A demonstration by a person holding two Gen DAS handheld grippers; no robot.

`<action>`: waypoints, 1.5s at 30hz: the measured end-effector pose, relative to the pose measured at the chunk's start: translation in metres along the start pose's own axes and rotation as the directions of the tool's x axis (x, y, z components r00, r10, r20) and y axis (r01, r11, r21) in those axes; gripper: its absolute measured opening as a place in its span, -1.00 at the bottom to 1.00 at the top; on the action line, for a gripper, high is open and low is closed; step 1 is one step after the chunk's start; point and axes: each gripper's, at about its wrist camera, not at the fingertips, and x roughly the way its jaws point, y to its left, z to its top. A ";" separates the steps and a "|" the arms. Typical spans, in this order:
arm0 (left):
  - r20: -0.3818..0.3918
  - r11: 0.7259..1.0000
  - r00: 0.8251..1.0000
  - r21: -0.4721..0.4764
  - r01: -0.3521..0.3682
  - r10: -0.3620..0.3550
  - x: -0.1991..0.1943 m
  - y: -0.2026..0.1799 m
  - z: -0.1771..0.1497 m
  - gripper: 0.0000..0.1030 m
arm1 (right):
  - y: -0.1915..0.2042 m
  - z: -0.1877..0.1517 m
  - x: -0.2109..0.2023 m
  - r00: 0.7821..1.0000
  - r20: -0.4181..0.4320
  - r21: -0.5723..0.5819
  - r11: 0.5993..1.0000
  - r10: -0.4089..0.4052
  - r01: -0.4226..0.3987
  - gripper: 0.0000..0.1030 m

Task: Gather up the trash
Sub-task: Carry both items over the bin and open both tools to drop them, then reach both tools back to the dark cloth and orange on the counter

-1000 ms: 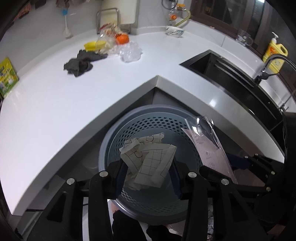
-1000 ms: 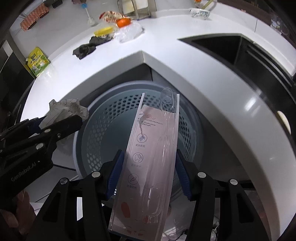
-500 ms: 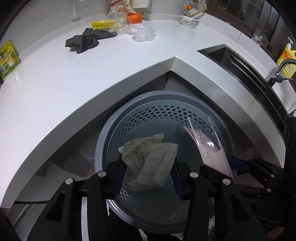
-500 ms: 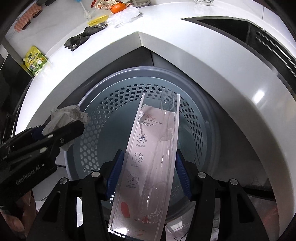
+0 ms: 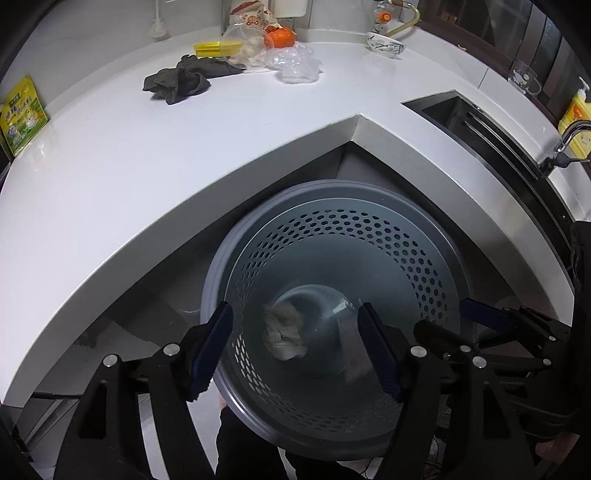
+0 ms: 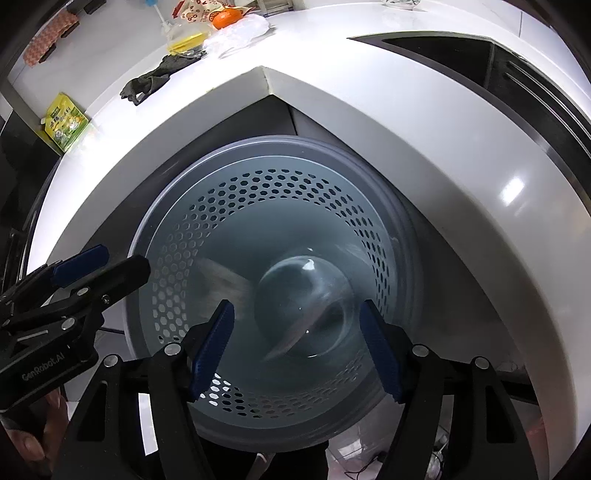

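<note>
A grey perforated bin (image 5: 332,189) (image 6: 280,142) stands under the corner of the white counter. My left gripper (image 5: 294,310) hangs over its mouth with its jaws opening and nothing between them. Below it a crumpled paper (image 5: 284,332) lies blurred deep inside the bin. My right gripper (image 6: 296,306) is also above the bin, jaws opening and empty. The clear plastic package (image 6: 295,332) is a blurred streak near the bin's bottom. Each gripper shows at the edge of the other's view: the left gripper (image 6: 99,266) and the right gripper (image 5: 452,317).
On the white counter (image 5: 147,166) lie a dark grey rag (image 5: 177,79), a clear plastic bag (image 5: 297,64), a tipped clear cup (image 5: 240,40), an orange (image 5: 282,35) and a green packet (image 5: 20,114). A sink (image 5: 480,129) with a tap is at the right.
Both grippers sank toward the bin and opened. The crumpled paper left the left jaws and the clear package left the right jaws; both dropped into the bin.
</note>
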 end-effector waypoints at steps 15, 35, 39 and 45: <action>0.027 1.000 1.000 -0.008 -0.012 0.012 -0.019 0.007 0.012 0.34 | -0.007 -0.005 -0.021 1.000 0.011 0.006 1.000 -0.010 0.010 0.31; 0.233 0.997 0.970 -0.059 -0.053 0.065 -0.088 0.067 0.104 0.58 | 0.030 0.074 -0.086 0.979 0.205 -0.004 1.000 0.007 -0.006 0.31; 0.257 0.995 0.963 -0.077 -0.059 0.077 -0.090 0.087 0.125 0.63 | 0.041 0.099 -0.086 0.971 0.240 0.003 1.000 0.000 -0.001 0.31; 0.282 0.994 0.954 -0.076 -0.082 0.101 -0.079 0.112 0.152 0.68 | 0.054 0.135 -0.073 0.963 0.268 -0.002 1.000 -0.014 0.015 0.32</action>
